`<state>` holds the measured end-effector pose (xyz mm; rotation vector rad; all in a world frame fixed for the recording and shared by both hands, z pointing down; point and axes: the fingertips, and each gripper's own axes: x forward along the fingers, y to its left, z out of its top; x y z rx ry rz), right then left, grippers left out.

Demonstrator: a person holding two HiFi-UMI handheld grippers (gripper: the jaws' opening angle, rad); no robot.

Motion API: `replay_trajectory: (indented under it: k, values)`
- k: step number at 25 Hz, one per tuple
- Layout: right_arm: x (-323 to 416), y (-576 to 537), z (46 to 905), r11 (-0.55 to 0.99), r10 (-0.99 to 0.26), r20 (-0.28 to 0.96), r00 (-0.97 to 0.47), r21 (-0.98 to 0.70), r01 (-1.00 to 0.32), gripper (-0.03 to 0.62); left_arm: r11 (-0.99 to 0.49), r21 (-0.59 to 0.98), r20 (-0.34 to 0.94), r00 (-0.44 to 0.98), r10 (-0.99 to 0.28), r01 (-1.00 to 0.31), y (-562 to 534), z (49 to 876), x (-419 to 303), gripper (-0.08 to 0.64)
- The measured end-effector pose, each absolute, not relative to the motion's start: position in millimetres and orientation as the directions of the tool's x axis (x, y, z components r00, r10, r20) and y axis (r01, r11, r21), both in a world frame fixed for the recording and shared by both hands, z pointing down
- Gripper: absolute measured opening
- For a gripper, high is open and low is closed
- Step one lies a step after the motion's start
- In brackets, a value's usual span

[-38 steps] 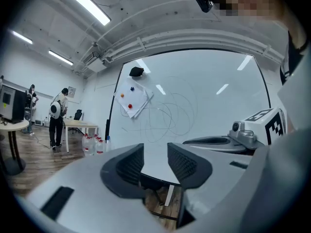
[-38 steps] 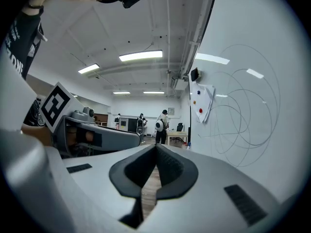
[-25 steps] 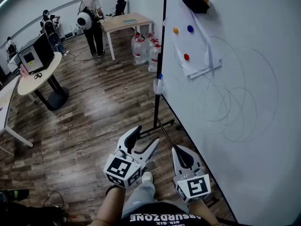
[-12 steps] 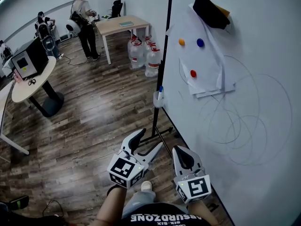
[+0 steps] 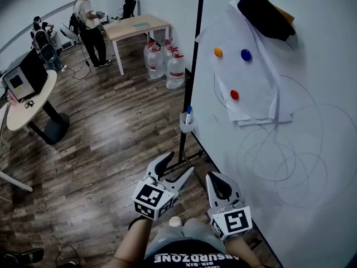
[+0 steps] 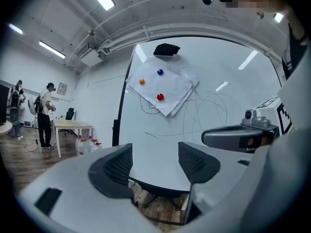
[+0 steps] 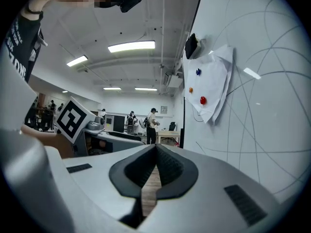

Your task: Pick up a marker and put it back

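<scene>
A blue-capped marker (image 5: 188, 114) stands in a small cup (image 5: 186, 125) fixed to the left edge of the whiteboard (image 5: 312, 94). Low in the head view, near my body, my left gripper (image 5: 176, 167) is open with nothing between its jaws. My right gripper (image 5: 218, 180) sits beside it, close to the board, with its jaws pressed together and empty. In the left gripper view the left gripper (image 6: 154, 163) faces the whiteboard (image 6: 204, 130). The right gripper (image 7: 156, 161) in its own view shows shut pads (image 7: 171, 166).
Paper sheets (image 5: 251, 77) hang on the board under coloured magnets, with a black eraser (image 5: 265, 13) above. Water jugs (image 5: 162, 60) and a table (image 5: 136, 27) stand behind the board's stand (image 5: 189, 161). A person (image 5: 89, 24) stands far left, near a round table (image 5: 25, 102).
The head view has shifted, so the board and marker cup sit a little lower and the paper more central. Both grippers stay low in much the same pose.
</scene>
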<state>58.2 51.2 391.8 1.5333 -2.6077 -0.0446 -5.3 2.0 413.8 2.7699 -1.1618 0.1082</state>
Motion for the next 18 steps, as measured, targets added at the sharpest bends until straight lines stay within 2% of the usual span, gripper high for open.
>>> replay_trajectory:
  k: [18]
  values:
    - [61,-40,410,0.501,-0.864,0.112,-0.492,0.087,-0.861,-0.002,-0.688,0.071,0.178,0.688,-0.703,-0.722,-118,434,2,0.282]
